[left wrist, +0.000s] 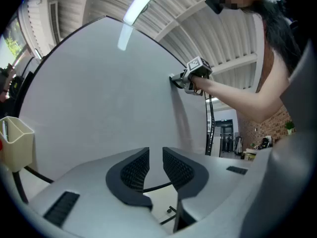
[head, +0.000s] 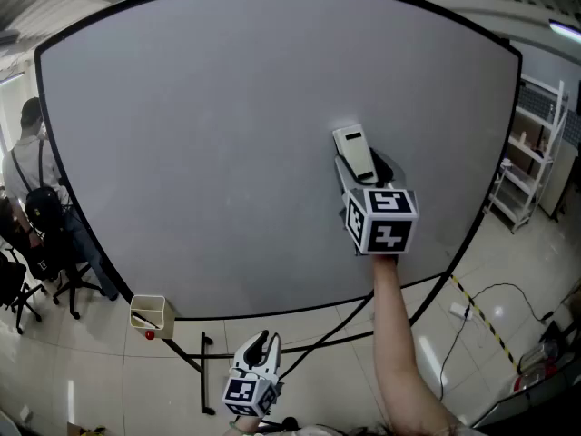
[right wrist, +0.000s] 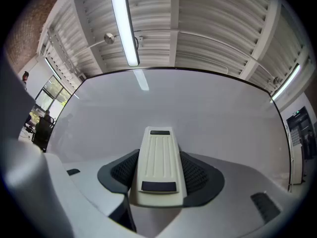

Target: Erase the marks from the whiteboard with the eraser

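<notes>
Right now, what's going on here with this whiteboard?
A person holds a gripper in each hand. The right gripper is shut on a cream eraser, held against the whiteboard right of its middle. The left gripper hangs low below the board, jaws slightly apart and empty. No marks show on the board.

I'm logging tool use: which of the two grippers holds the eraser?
The right gripper: its jaws clamp the cream eraser, held up at the whiteboard. The left gripper sits low below the board, jaws slightly apart with nothing between them.
</notes>
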Tool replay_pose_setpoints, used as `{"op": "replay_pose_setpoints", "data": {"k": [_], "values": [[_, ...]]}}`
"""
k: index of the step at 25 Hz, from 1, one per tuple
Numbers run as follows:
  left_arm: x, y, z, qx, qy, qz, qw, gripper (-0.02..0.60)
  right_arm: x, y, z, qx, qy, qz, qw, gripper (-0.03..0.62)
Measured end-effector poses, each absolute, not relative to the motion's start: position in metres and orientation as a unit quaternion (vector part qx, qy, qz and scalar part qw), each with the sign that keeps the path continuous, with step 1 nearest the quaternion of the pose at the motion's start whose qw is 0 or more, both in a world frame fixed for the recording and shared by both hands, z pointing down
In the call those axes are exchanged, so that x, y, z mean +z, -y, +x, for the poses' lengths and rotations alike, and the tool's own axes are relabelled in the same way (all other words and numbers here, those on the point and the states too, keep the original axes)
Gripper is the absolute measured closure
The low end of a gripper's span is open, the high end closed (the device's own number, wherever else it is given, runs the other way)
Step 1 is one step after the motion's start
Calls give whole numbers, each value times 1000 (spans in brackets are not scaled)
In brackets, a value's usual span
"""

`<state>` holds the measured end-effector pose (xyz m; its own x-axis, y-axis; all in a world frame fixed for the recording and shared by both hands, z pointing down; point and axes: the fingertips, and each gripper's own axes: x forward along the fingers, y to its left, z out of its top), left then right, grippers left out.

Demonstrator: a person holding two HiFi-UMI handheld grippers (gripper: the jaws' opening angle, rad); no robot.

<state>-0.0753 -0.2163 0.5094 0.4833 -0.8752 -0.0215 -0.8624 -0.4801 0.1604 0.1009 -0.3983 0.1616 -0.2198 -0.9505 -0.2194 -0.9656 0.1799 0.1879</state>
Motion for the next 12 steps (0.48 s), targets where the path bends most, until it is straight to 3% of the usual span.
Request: {"op": "replay_pose_setpoints", "data": {"k": [4,8,12], "values": [[506,240,-75,-67,506,856,75,515,197,409,98,137,-763,-631,15,324],[512,257,-66,-67,501,859,81,515,237,412,96,152,-753,-638,-51,324],[497,262,-37,-76,484,869,77,515,155,413,121,188,-729,-658,-9,324]]}}
